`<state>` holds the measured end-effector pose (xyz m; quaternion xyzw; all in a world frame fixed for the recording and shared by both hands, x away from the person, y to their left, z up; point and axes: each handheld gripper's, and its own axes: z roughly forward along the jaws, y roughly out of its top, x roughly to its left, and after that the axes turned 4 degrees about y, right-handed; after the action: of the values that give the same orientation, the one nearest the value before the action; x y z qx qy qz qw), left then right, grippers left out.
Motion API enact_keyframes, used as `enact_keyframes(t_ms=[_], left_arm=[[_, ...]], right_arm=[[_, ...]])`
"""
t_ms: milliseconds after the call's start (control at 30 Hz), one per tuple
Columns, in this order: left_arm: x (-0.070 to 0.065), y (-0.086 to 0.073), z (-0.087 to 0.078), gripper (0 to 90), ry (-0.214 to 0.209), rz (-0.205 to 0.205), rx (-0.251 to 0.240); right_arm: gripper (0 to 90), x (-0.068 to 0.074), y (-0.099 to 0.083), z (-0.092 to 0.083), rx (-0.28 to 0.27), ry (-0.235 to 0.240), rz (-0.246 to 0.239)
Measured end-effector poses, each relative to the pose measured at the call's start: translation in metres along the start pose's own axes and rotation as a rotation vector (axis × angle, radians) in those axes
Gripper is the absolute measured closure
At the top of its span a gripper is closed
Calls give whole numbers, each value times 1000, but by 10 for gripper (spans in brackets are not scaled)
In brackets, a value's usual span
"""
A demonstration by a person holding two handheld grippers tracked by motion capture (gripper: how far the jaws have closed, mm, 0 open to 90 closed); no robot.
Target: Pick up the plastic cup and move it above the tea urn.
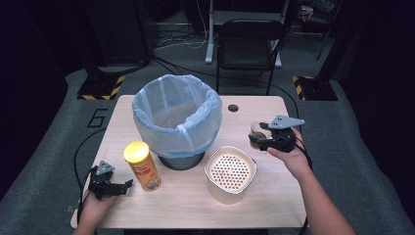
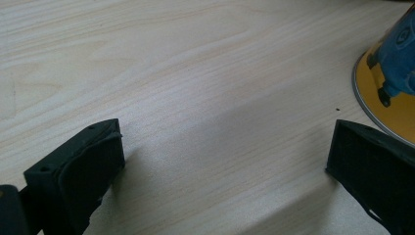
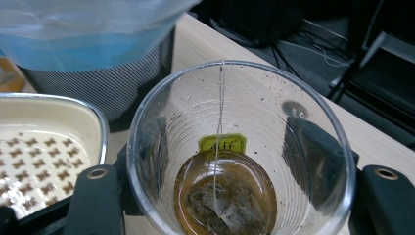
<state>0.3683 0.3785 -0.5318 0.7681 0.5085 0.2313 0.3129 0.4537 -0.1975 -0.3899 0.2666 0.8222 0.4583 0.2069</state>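
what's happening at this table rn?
A person works with a hand-held gripper in each hand. The right hand-held gripper is shut on a clear cup holding a used tea bag and a little brown liquid, held beside the bag-lined bin and the cream strainer box. The left hand-held gripper rests open on the table next to the yellow can.

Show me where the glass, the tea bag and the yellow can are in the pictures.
glass (image 3: 313, 112), right gripper view, on its inner wall.
tea bag (image 3: 220, 208), right gripper view, on the wet bag at the bottom of the glass.
yellow can (image 1: 143, 169), high view, on its side wall.
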Motion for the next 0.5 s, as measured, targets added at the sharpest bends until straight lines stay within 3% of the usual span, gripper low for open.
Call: enact_keyframes(t_ms=[67, 100, 167, 333, 500], left_arm=[[0, 0, 0, 2, -1, 0, 2], [0, 0, 0, 2, -1, 0, 3], [0, 0, 0, 2, 0, 1, 2], [0, 0, 0, 2, 1, 1, -2], [0, 0, 0, 2, 2, 4, -2]], right_arm=[[335, 2, 3, 4, -4, 11, -16], [336, 3, 6, 7, -5, 17, -56], [335, 5, 9, 11, -20, 25, -80], [335, 7, 15, 17, -44, 64, -113], [332, 6, 18, 22, -46, 112, -105]])
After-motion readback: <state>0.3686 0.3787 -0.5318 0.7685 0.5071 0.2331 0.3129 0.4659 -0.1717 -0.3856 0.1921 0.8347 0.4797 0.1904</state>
